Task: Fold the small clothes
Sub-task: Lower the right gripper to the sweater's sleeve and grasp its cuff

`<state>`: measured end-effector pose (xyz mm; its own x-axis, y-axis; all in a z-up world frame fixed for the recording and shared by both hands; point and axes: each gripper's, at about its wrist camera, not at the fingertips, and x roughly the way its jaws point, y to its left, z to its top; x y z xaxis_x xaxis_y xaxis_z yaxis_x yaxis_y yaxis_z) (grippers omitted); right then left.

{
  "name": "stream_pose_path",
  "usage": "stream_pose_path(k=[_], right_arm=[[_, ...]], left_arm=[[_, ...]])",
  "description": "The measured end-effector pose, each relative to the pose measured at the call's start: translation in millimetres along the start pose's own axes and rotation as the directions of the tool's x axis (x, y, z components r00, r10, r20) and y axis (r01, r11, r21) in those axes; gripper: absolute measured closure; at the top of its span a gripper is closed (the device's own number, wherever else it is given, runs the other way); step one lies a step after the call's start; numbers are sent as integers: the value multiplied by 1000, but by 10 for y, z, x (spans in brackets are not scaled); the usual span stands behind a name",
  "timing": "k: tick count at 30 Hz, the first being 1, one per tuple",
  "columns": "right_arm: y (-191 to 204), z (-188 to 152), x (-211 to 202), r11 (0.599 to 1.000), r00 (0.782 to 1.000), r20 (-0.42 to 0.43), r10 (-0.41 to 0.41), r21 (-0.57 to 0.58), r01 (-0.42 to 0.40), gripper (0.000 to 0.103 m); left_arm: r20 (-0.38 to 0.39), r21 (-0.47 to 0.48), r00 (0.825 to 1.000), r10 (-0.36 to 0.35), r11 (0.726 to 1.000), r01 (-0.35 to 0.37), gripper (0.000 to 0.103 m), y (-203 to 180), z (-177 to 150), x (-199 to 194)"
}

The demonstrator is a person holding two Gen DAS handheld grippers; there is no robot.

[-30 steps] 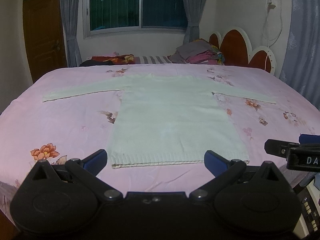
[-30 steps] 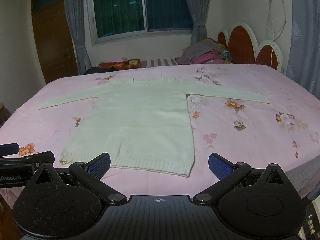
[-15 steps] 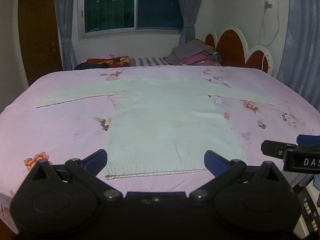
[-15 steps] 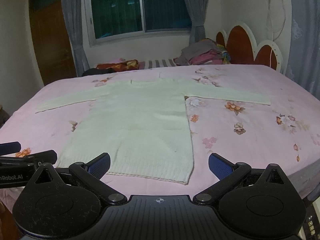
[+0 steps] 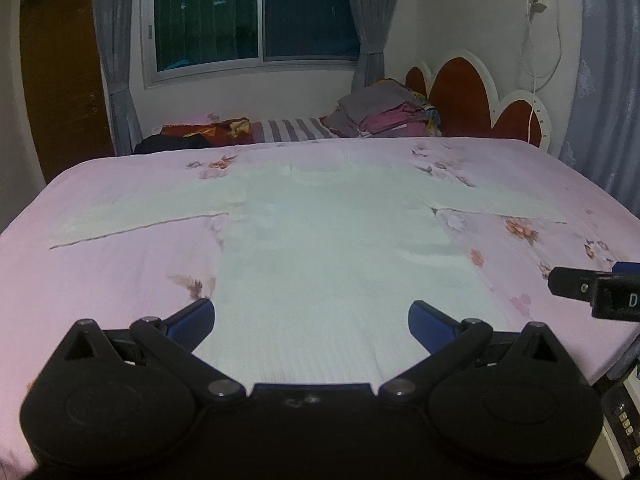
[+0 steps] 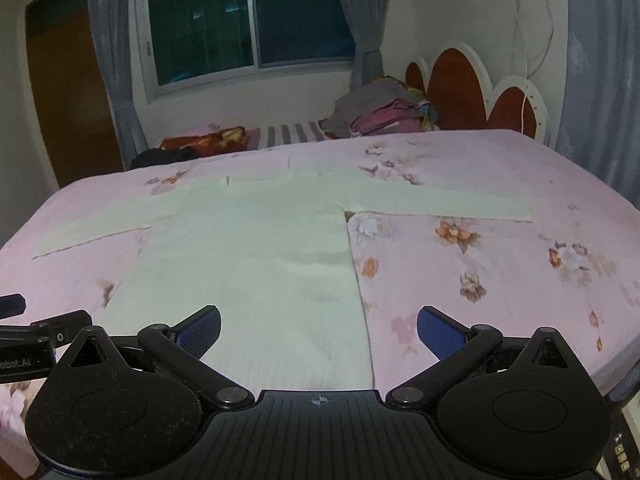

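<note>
We see a pale sweater point(image 5: 332, 248) spread flat on the bed point(image 5: 120, 276), front down or up we cannot tell, with both sleeves stretched out to the sides and the neckline toward the far edge. The bedsheet is pink with scattered flower prints.

Our left tongs point(image 5: 312, 320) hang over the hem, blue pads wide apart, nothing between them. The left pad sits over the sweater's left edge; the right pad sits over its lower right part.

Our right tongs point(image 6: 319, 330) are also spread apart and empty, straddling the sweater's right side seam: the left pad over the knit, the right pad over bare sheet. Each pair of tongs shows at the edge of the other's view.

Behind the bed we see a pile of clothes point(image 5: 384, 114) next to a red headboard point(image 5: 460, 100), a window point(image 5: 252, 16) with grey curtains, and a brown door point(image 5: 60, 80).
</note>
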<state>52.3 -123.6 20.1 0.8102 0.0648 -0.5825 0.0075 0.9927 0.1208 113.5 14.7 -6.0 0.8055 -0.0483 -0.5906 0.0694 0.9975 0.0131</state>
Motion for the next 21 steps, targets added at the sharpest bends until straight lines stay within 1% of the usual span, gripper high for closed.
stream_pose_path(k=[9,14,18,21], right_arm=[[143,446,460,999,998,32,-48,24,47,0],[168,634,653,996,996,45,-79,32,77,0],[26,721,760,993,993,45,-109,47,107,0],[-220,804,865,988,989,52,-135,78,131,0]], left_arm=[[19,27,999,-39,999,39,0,207,379,459],[9,22,998,-54,998,54,0,274,522,708],[8,12,997,-79,997,79,0,194,599,893],[-11,-23,993,-120,993,120,0,92,648,1061]])
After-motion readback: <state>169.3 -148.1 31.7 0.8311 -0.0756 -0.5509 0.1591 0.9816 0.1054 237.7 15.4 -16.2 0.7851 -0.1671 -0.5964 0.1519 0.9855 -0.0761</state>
